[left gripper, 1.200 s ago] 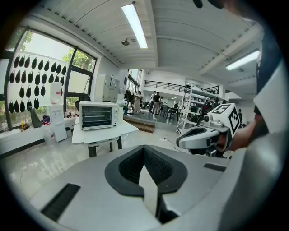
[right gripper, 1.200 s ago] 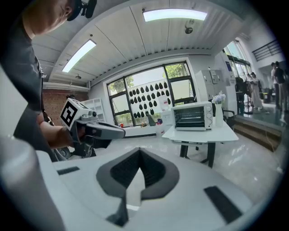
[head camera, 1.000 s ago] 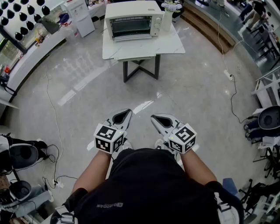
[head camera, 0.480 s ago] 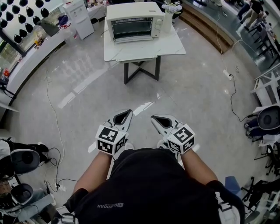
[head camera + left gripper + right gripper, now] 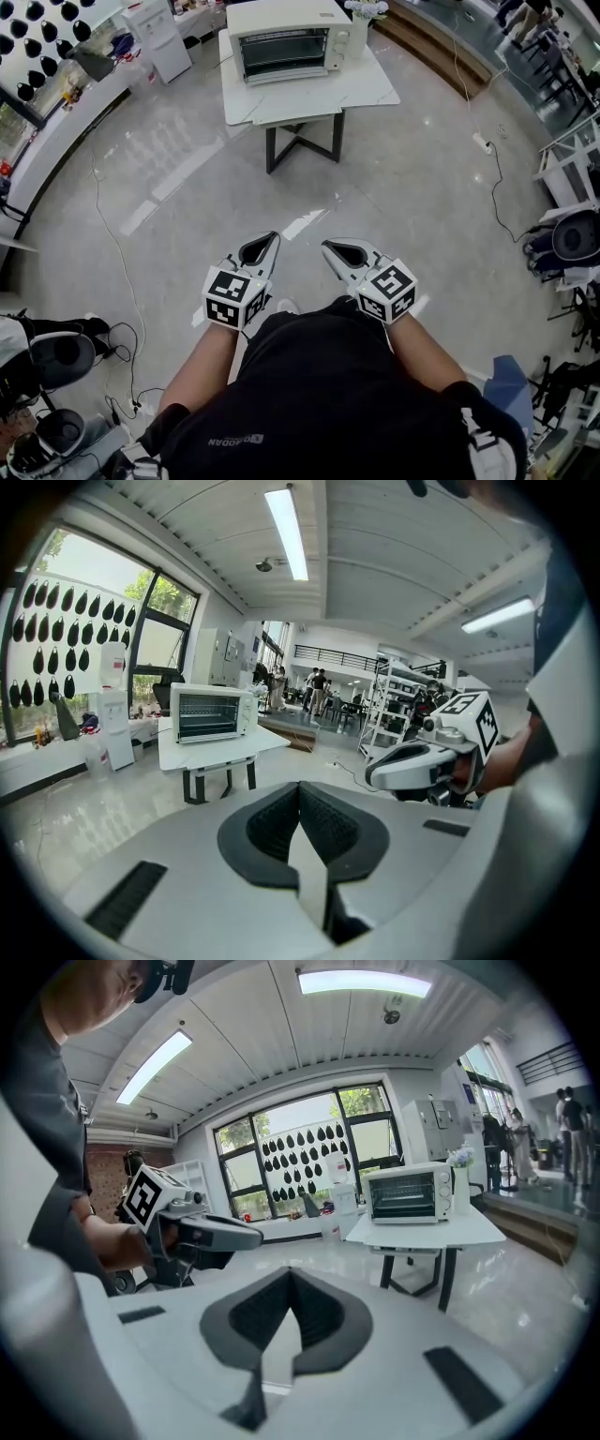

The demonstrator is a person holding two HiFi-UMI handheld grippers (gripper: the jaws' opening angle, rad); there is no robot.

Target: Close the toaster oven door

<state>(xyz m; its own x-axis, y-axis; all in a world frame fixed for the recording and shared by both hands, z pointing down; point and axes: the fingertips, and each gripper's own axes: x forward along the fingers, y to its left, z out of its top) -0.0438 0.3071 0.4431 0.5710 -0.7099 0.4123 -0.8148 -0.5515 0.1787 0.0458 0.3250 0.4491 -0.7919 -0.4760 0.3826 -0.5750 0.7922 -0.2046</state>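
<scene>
A person in a black shirt (image 5: 319, 403) is standing on a glossy grey floor (image 5: 412, 197), seen from above, and is holding both grippers low in front of the waist, side by side and pointing forward. The left gripper (image 5: 270, 244) is showing its dark pads pressed together with nothing between them. The right gripper (image 5: 334, 250) is likewise sitting fully closed and empty. The thing to act on, a cream toaster oven (image 5: 284, 42), is lying straight ahead and well apart from both grippers, across open floor. It is sitting toward the back of a white table (image 5: 352, 89) with dark crossed legs. Its long axis is running left to right across the line of approach, so its glass front is facing the person. Its control panel is sitting at the right end. In the head view the oven is lining up slightly more with the left gripper, though both grippers are about equally far from it. At this range I cannot tell how far the door is hanging open. A pale vase of flowers (image 5: 361, 21) is standing just beside the oven's right end. Nothing is blocking the direct path. A thin cable (image 5: 111, 234) is trailing along the floor off to the left, and a power strip (image 5: 483, 142) is lying off to the right. A white water dispenser (image 5: 157, 37) is standing beyond the table's left side, by the windows.
</scene>
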